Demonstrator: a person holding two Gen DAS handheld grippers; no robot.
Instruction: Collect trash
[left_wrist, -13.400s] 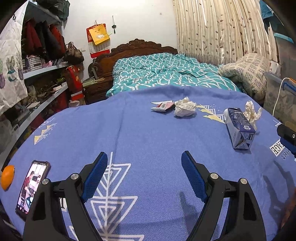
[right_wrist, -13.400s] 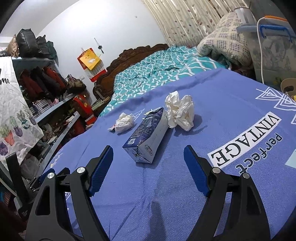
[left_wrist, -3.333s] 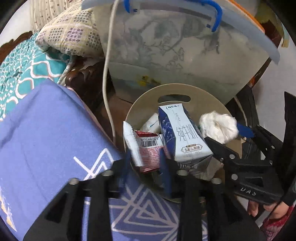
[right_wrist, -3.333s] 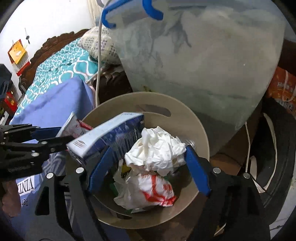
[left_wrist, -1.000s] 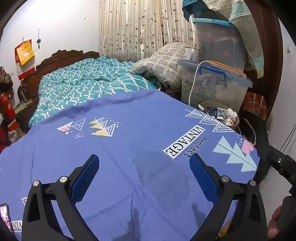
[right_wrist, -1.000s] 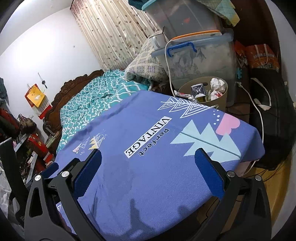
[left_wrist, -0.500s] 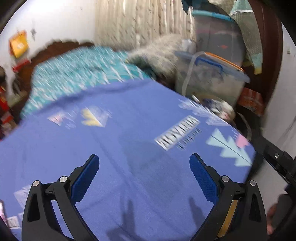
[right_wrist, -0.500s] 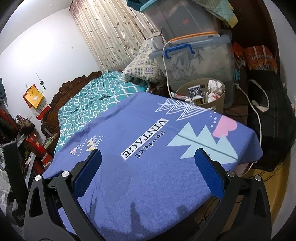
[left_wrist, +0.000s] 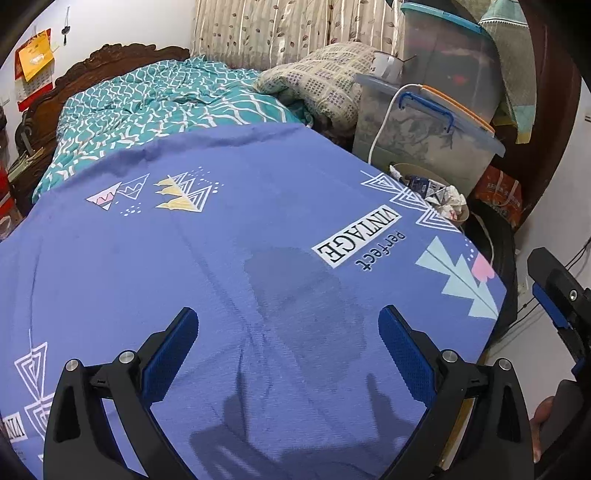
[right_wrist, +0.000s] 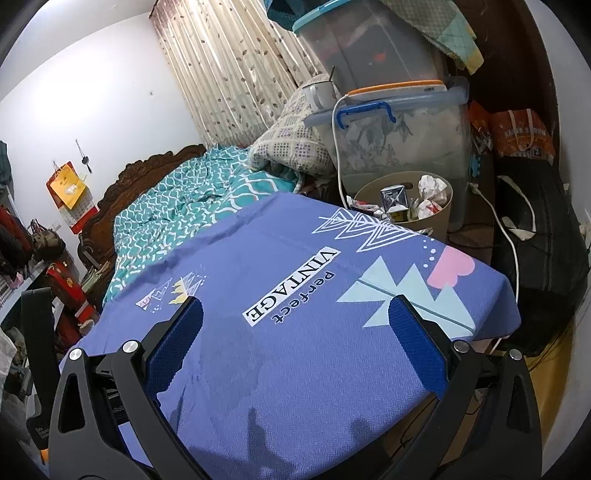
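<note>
A tan round bin (right_wrist: 439, 218) stands on the floor past the far right corner of the blue cloth (right_wrist: 295, 332). It holds a blue milk carton (right_wrist: 393, 197), crumpled white tissue (right_wrist: 432, 184) and a red-and-white wrapper. The bin also shows in the left wrist view (left_wrist: 461, 216), with the carton (left_wrist: 421, 183) and tissue (left_wrist: 452, 195) in it. My left gripper (left_wrist: 288, 350) is open and empty above the cloth's near part. My right gripper (right_wrist: 295, 332) is open and empty over the cloth. Part of the right gripper shows at the left view's right edge (left_wrist: 557, 295).
A clear storage box (right_wrist: 399, 147) with blue handles and a white cable stands behind the bin. A black bag (right_wrist: 535, 258) lies on the floor at right. A teal bedspread (left_wrist: 155, 107) and a patterned pillow (left_wrist: 325, 85) lie behind the cloth. Shelves are at far left.
Earlier the trash lay on the cloth; then both grippers held it over the bin. Now both are open, empty and pulled back. In the last second the views shifted only slightly.
</note>
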